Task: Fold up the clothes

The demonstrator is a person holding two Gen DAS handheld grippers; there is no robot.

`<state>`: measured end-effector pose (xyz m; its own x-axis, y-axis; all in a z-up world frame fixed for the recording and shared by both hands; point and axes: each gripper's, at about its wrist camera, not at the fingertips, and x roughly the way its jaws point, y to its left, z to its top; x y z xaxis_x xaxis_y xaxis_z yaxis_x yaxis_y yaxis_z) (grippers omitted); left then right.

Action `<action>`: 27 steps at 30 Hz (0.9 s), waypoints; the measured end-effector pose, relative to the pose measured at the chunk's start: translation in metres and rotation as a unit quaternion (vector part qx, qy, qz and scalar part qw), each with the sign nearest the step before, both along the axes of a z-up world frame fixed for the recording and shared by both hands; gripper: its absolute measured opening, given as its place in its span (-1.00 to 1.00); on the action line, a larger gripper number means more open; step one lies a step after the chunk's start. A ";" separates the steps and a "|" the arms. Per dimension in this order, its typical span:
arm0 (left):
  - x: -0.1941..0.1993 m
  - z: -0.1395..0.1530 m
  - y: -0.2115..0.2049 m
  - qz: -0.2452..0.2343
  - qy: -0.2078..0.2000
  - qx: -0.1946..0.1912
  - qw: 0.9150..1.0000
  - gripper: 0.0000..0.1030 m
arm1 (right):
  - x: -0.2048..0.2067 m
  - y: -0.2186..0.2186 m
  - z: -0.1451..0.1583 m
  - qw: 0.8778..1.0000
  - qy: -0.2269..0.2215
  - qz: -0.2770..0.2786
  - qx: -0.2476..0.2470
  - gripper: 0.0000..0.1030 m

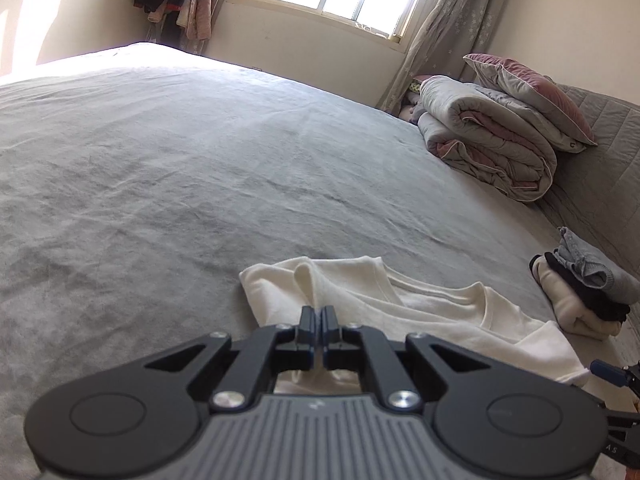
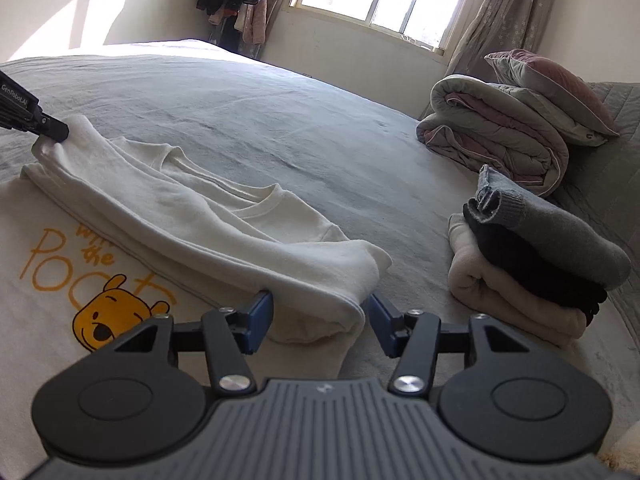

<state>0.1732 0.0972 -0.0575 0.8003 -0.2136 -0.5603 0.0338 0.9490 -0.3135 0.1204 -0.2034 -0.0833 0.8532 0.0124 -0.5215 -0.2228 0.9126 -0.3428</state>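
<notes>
— So, where's the white shirt (image 2: 192, 216)?
— Spread on the grey bed (image 1: 160, 160), part folded over, beside a stack of folded clothes (image 2: 536, 264).
— And the claws?
— Left gripper (image 1: 323, 316) pinches its edge; right gripper (image 2: 318, 312) gapes wide around the fold, seemingly not touching.

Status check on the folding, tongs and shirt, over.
Left tongs shut on white shirt. Right tongs open, astride its other end. Folded stack to the right, apart from the shirt.
</notes>
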 end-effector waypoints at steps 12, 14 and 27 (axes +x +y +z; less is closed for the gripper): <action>-0.013 0.019 0.008 -0.004 -0.049 -0.094 0.994 -0.94 | 0.006 0.000 -0.011 0.994 0.001 0.032 -0.105 -0.40; -0.014 0.020 0.008 -0.004 -0.050 -0.091 0.995 -0.94 | 0.007 -0.005 -0.014 0.994 0.012 0.032 -0.106 -0.59; 0.000 -0.002 0.008 0.003 0.031 -0.053 0.998 -0.46 | -0.003 -0.007 -0.023 0.986 0.063 0.036 -0.152 -0.74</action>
<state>0.1729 0.1050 -0.0590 0.7665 -0.2689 -0.5833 0.0054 0.9109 -0.4127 0.1171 -0.2103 -0.1061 0.7843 -0.1015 -0.6120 -0.3419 0.7525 -0.5629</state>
